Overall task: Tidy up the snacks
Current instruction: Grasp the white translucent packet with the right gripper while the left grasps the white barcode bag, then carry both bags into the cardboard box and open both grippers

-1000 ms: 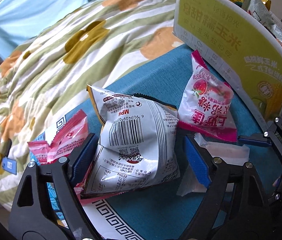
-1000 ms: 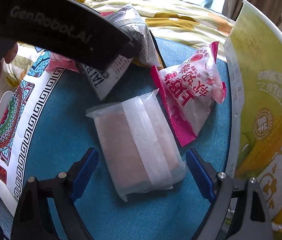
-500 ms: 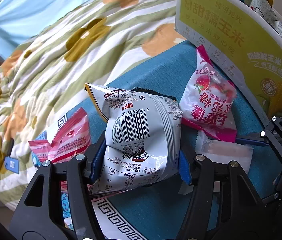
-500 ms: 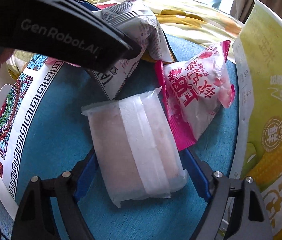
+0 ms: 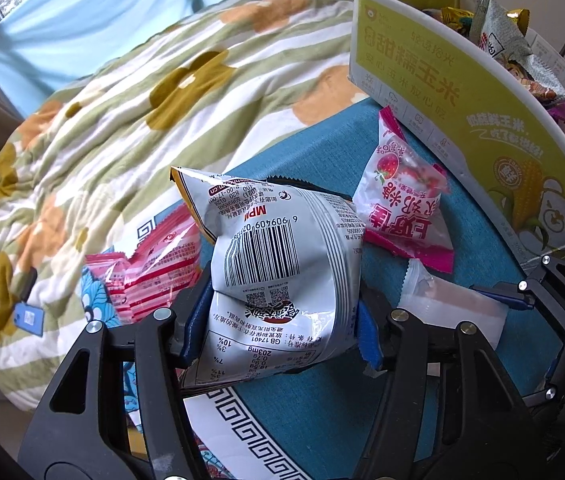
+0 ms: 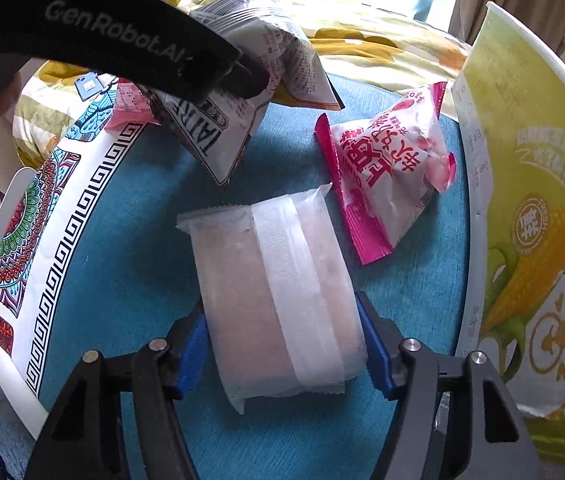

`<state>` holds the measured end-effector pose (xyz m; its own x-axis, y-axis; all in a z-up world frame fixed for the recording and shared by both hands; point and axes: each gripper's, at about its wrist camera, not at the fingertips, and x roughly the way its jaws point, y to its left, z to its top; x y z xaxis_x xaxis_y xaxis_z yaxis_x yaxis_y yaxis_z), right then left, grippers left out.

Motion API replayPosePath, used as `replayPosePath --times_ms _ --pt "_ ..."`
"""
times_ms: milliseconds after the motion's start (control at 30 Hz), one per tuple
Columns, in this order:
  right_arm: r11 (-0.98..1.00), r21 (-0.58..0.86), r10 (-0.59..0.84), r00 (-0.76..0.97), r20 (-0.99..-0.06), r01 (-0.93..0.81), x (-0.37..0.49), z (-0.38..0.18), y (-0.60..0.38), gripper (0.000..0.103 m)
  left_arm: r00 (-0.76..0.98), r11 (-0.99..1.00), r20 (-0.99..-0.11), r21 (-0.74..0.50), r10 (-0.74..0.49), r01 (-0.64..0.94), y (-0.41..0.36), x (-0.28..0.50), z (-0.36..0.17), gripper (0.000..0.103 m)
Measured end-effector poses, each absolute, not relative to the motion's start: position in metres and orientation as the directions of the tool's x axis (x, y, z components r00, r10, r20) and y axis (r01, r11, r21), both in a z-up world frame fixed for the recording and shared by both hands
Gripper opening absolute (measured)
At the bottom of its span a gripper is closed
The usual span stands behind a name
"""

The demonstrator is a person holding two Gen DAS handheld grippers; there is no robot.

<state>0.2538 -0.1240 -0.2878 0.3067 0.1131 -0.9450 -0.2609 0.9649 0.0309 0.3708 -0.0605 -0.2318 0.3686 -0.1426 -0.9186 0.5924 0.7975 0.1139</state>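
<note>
My left gripper is shut on a white snack bag with a barcode and holds it above the blue mat; the bag also shows in the right wrist view. My right gripper is shut on a translucent white packet that lies on the mat; the packet also shows in the left wrist view. A pink strawberry candy bag lies by the yellow-green cardboard box, which holds several snacks. It also shows in the right wrist view.
Pink wafer packets lie at the mat's left edge. A flowered striped blanket covers the bed behind. The box wall stands close on the right. The mat has a patterned white border.
Both grippers closed from open onto their packets. The left gripper lifted the barcode bag a little; the right fingers now press the translucent packet's sides.
</note>
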Motion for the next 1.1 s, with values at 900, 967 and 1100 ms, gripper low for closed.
replayPosePath --times_ms 900,967,1100 --pt "0.989 0.128 0.055 0.62 -0.783 0.074 0.176 -0.099 -0.216 0.061 0.549 0.867 -0.763 -0.03 -0.341 0.497 -0.067 0.281 -0.067 0.056" --pt "0.987 0.131 0.04 0.643 -0.765 0.095 0.174 -0.086 -0.243 0.061 0.548 0.876 -0.756 -0.069 -0.358 0.477 -0.086 0.275 -0.061 0.056" --pt "0.981 0.144 0.023 0.656 -0.754 0.13 0.18 -0.071 -0.3 0.061 0.549 0.886 -0.751 -0.103 -0.367 0.452 -0.133 0.265 -0.063 0.056"
